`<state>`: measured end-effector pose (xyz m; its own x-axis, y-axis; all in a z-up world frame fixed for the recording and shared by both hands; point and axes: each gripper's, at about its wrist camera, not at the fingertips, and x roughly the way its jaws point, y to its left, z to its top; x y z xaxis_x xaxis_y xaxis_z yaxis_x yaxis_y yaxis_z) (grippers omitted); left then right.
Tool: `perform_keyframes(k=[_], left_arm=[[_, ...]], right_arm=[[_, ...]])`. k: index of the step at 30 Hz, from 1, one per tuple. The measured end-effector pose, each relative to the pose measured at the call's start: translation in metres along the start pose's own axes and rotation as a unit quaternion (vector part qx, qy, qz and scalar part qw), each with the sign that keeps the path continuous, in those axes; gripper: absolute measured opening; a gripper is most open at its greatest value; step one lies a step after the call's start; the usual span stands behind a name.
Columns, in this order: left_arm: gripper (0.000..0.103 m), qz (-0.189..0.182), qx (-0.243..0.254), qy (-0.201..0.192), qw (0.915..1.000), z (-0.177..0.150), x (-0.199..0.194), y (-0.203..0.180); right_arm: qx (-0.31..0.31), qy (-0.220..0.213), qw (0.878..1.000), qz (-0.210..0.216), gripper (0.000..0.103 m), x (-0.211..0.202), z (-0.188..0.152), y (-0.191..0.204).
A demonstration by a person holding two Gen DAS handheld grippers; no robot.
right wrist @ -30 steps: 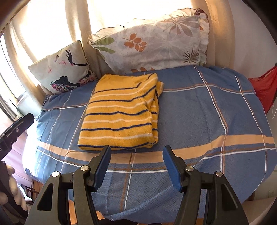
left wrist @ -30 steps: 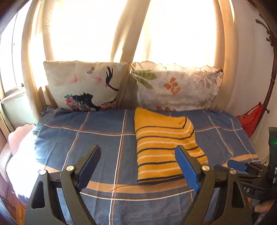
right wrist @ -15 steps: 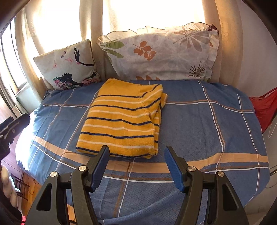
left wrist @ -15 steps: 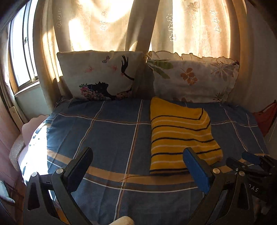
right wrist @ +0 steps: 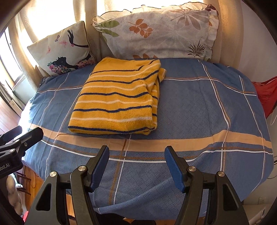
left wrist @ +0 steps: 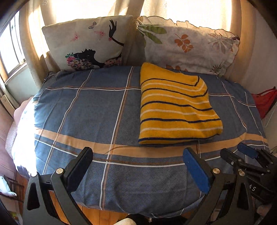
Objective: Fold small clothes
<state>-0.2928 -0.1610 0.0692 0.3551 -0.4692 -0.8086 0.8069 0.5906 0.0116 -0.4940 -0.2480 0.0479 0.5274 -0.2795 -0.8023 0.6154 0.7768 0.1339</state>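
Yellow striped garment (right wrist: 117,102) is lying on the bed (right wrist: 199,107), already folded into a compact rectangle, layered edges stacking along its right side. Its far end is sitting just beside the leaf-print pillow (right wrist: 155,32), possibly touching; can't tell. The silhouette-print pillow (left wrist: 86,45) is leaning to the left of that, against the curtains (left wrist: 131,10).

Left gripper (left wrist: 138,166) is hovering over the near edge of the bed, fingers spread wide and holding nothing. Right gripper (right wrist: 136,166) is doing the same, fingers moderately open and empty, pointing at the garment's near hem from a short way off. Neither is touching fabric.

Judging progress: this piece is looking done or nearly so, fold is tidy, stripes lining up. Right-side layers are sitting slightly uneven, so maybe one more half-fold or a squaring pass is remaining. No other clothes are showing on the bed, so I can't tell whether more items are waiting.
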Motion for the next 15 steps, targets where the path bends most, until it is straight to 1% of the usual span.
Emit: perform_keyframes(k=[6,15], left_arm=[[0.103,-0.001,-0.001,0.009,1.0,-0.002,0.003,-0.004],[0.103,-0.01,-0.029,0.026,0.9992,0.0,0.013,-0.002]], right_arm=[[-0.015,0.004,1.0,0.005,0.071,0.004,0.001,0.003],[-0.022,0.008,1.0,0.011,0.072,0.011,0.007,-0.001]])
